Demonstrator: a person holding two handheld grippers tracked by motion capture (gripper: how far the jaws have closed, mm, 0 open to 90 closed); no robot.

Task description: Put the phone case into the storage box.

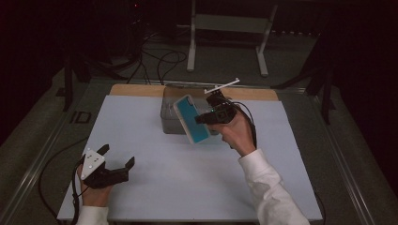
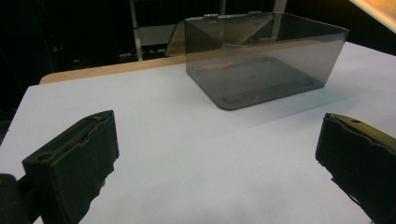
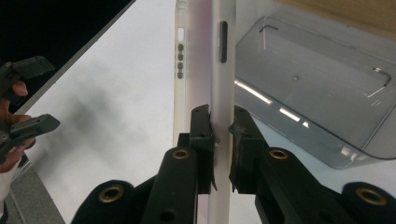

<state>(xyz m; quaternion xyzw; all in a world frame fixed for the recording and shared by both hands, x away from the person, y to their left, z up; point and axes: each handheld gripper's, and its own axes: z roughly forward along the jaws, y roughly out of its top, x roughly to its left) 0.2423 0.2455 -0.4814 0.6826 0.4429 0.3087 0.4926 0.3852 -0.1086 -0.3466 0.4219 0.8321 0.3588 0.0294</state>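
Note:
A teal phone case [image 1: 192, 118] with a clear rim hangs tilted in the air in front of a smoky transparent box [image 1: 171, 114] at the table's far middle. My right gripper [image 1: 202, 118] is shut on the case's edge; in the right gripper view the case [image 3: 219, 70] stands edge-on between the jaws of the right gripper [image 3: 221, 128], with the box [image 3: 322, 93] just beyond it. My left gripper [image 1: 118, 156] rests open at the near left of the table. In the left gripper view the box [image 2: 261, 56] sits ahead, its lid hinged back, nothing between the jaws.
A white sheet [image 1: 155, 187] covers the wooden table [image 1: 136, 90]. Cables [image 1: 159, 61] and a metal stand [image 1: 225, 23] lie on the dark floor beyond the far edge. A person's white sleeve [image 1: 267, 187] reaches in from the bottom right.

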